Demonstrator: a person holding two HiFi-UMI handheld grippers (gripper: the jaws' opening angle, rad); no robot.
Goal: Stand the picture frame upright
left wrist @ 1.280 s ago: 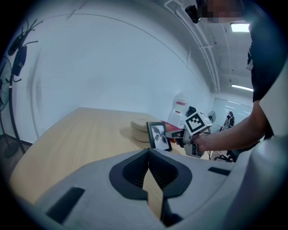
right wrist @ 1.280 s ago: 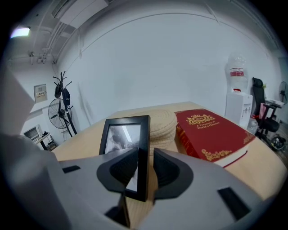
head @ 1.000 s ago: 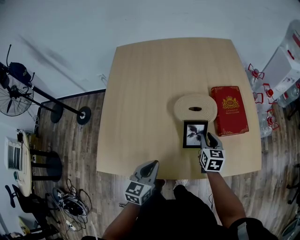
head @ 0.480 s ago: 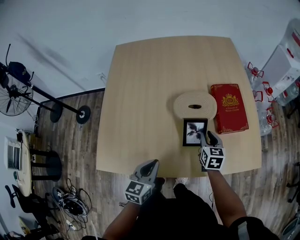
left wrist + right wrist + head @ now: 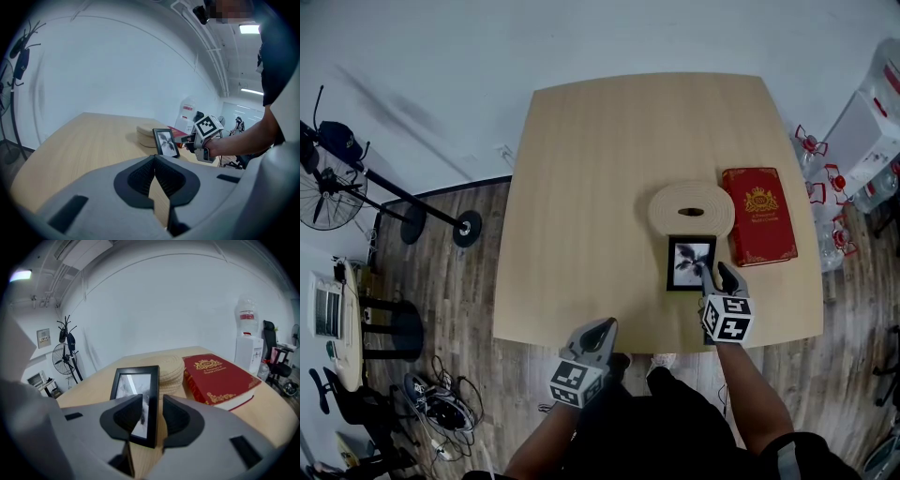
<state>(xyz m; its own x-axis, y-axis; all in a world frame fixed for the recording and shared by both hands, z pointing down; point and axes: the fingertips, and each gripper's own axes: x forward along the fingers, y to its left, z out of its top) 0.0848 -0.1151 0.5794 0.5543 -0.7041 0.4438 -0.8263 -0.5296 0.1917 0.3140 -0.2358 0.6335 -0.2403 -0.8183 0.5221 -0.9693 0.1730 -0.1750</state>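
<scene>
1. The picture frame (image 5: 136,394), black with a pale print behind glass, stands on its lower edge and leans back a little. It is on the near right part of the light wooden table (image 5: 600,187).
2. A stack of round woven mats (image 5: 691,208) lies just behind the frame. Whether the two touch cannot be made out.
3. A red book with gold ornament (image 5: 759,217) lies flat to the right of the frame and the mats, close beside them.
4. The right tool (image 5: 715,273) reaches in from the near table edge to the frame's right side.
5. In the right gripper view the frame's right border stands between this tool's jaws, which are opening. Bare table shows between the border and the right-hand jaw, so the pads are not clamped on it.
6. The left tool (image 5: 602,328) is held at the near edge of the table, well to the left of the frame.
7. Its jaws meet at the tips with nothing between them, and it points across the table towards the frame.
8. On the wooden floor to the table's left stands a pedestal fan (image 5: 328,197).
</scene>
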